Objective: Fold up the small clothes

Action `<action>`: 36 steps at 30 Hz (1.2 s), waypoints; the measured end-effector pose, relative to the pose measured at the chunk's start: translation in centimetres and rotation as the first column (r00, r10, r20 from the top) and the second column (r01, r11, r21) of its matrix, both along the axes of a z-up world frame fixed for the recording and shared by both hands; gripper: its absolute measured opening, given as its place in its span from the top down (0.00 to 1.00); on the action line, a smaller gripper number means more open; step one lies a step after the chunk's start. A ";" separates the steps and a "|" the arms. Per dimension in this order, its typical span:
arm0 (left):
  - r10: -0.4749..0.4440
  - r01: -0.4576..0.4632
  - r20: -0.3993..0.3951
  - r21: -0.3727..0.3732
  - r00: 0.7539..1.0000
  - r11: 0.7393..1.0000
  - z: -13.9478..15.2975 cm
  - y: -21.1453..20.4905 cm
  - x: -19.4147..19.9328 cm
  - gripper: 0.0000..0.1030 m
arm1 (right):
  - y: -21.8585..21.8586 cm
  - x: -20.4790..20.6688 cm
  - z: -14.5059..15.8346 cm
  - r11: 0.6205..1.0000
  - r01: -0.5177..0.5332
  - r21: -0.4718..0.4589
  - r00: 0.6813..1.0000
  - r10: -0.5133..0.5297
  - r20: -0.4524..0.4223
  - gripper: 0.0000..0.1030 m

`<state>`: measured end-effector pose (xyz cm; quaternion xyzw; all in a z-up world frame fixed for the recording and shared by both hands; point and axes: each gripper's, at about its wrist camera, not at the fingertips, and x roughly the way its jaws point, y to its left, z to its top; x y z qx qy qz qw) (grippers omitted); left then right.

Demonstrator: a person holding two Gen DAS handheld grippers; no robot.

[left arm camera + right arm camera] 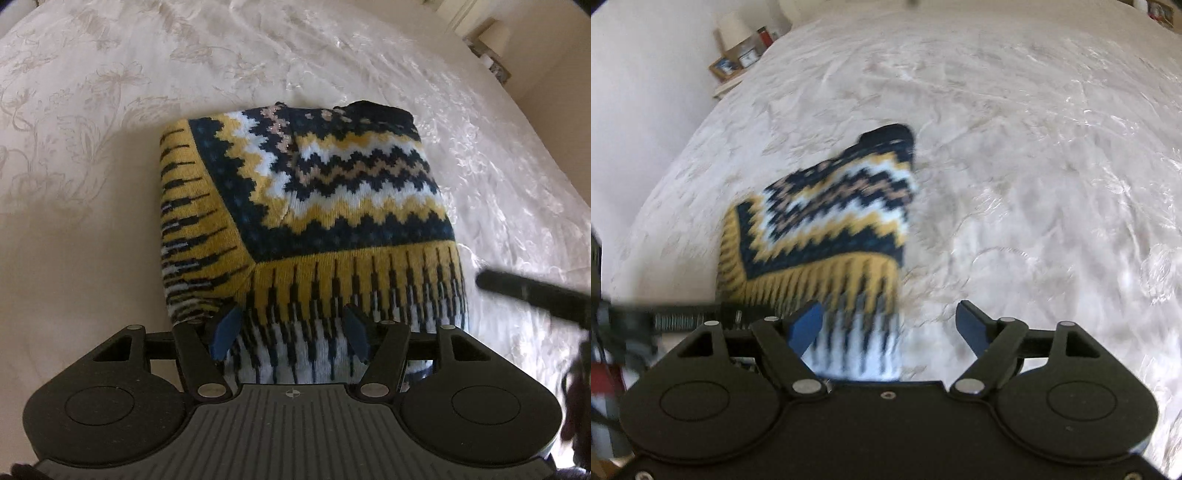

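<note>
We find the patterned knit garment (306,221) folded into a compact block, lying on the cream bedspread (92,110) toward its near edge, well clear of the far corners. Left gripper (290,328) hangs over the block's near hem, jaws apart, blue pads either side of the white-and-navy fringe band, not pinching it. Right gripper (890,328) sits off the block's right side, jaws wide apart, nothing between them but bedspread and the hem's corner. Risk, as we judge it: a pad snagging loose knit on the way out would drag the top layer and spring the fold open.
</note>
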<state>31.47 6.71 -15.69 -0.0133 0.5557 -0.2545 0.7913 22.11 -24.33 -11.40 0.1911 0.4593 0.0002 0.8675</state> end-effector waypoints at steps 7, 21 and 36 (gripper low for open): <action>0.012 -0.012 -0.008 -0.001 1.000 1.000 0.0 -0.2 0.0 0.43 | -1.8 5.4 -1.0 0.998 0.034 0.056 0.999 -0.033 -0.007 0.20; 0.038 -0.038 0.004 -0.055 0.999 0.998 1.5 0.9 -1.3 0.42 | -0.5 14.2 -6.7 0.999 -0.032 0.024 0.982 0.036 -0.187 0.06; 0.263 -0.291 -0.183 -0.148 0.947 0.945 -0.7 7.6 -2.4 0.32 | -2.1 13.3 -7.0 0.991 -0.059 0.119 0.989 0.074 -0.128 0.00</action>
